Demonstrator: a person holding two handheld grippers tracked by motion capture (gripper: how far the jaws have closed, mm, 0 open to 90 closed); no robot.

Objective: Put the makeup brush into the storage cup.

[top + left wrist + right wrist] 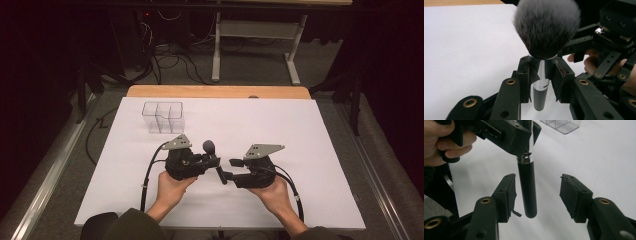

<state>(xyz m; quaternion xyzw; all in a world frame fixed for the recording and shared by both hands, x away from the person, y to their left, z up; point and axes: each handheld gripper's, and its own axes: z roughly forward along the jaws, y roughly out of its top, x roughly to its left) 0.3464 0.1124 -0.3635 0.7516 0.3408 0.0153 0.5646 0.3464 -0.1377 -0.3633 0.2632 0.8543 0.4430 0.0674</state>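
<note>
The left gripper (539, 75) has its jaws closed on the silver ferrule of a makeup brush (544, 37), just under the bristles. The brush stands roughly upright in that grip, its grey-and-white bristle head fanned out above the jaws and its black handle hanging below them.

In the right gripper view, the right gripper (537, 195) has its jaws spread wide, one on each side of the brush's black handle (527, 190), which hangs between them without touching either pad.

From the high view, both grippers meet near the middle of the white tabletop (280, 125), a hand (172, 187) under the left one and a hand (272, 192) under the right. The brush (209, 147) is held above the tabletop between them. A clear plastic organizer (162, 116) with compartments stands well apart, toward the far left of the tabletop.
</note>
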